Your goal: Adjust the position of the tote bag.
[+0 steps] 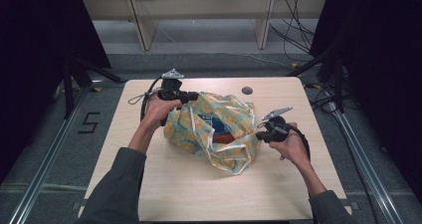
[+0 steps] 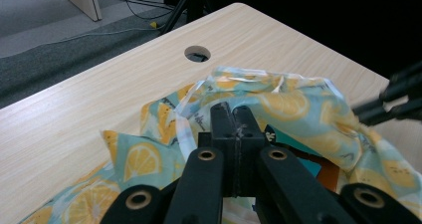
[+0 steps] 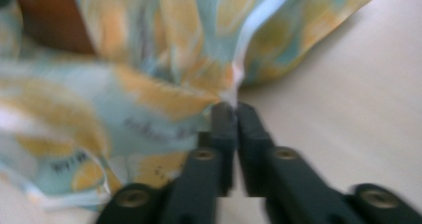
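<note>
High view. Item: lemon-print bag (image 1: 219, 129), soft plastic, teal and yellow, lying crumpled at the middle of the table (image 1: 199, 194). Its long axis runs from the far left, by the left gripper (image 1: 191, 97), toward the near right, by the right gripper (image 1: 260, 134). The mouth faces up and toward the person, and a blue packet (image 1: 206, 122) and an orange-red item (image 1: 224, 137) show inside. Both hands hold their grippers at opposite edges of the bag.

Left gripper view. Jaws pressed together on a fold of the bag's rim (image 2: 199, 117), the print bunched on both sides of the tips. A round hole (image 2: 197, 53) in the tabletop lies beyond the bag.

Right gripper view. Blurred. Jaws nearly together, pinching a white-edged rim of the bag (image 3: 234, 92) at the tips.

Status, as judged: both edges are gripped and the mouth is partly spread; contents remain inside. Whether the bag is being opened further or closed cannot be told.
</note>
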Action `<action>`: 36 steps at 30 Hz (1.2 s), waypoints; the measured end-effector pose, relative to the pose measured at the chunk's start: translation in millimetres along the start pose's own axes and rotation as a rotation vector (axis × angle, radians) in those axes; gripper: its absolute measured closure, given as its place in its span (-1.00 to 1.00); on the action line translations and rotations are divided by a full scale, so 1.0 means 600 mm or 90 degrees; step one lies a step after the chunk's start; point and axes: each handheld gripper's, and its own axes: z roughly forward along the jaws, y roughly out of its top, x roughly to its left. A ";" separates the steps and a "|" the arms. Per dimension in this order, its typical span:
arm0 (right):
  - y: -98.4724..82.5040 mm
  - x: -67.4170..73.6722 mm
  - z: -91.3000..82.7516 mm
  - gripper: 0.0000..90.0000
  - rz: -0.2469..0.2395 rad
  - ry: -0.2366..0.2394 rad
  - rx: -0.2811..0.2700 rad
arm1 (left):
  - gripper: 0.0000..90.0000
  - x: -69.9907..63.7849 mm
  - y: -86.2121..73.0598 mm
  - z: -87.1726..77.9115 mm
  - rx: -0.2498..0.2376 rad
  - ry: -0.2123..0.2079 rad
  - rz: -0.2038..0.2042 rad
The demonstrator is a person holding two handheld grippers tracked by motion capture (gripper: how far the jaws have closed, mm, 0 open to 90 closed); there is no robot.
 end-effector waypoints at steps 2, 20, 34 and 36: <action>0.034 0.012 -0.045 0.62 -0.005 0.011 -0.081 | 0.99 0.000 0.002 -0.001 0.000 -0.003 0.011; 0.203 0.105 0.059 1.00 -0.171 -0.048 -0.029 | 0.86 -0.016 0.009 0.009 0.038 0.029 0.059; 0.229 0.028 0.082 1.00 -0.078 -0.088 -0.004 | 0.96 -0.075 -0.052 0.052 0.156 -0.009 0.096; 0.231 0.024 0.076 1.00 -0.094 -0.098 -0.001 | 0.98 -0.057 -0.069 0.048 0.239 -0.001 0.127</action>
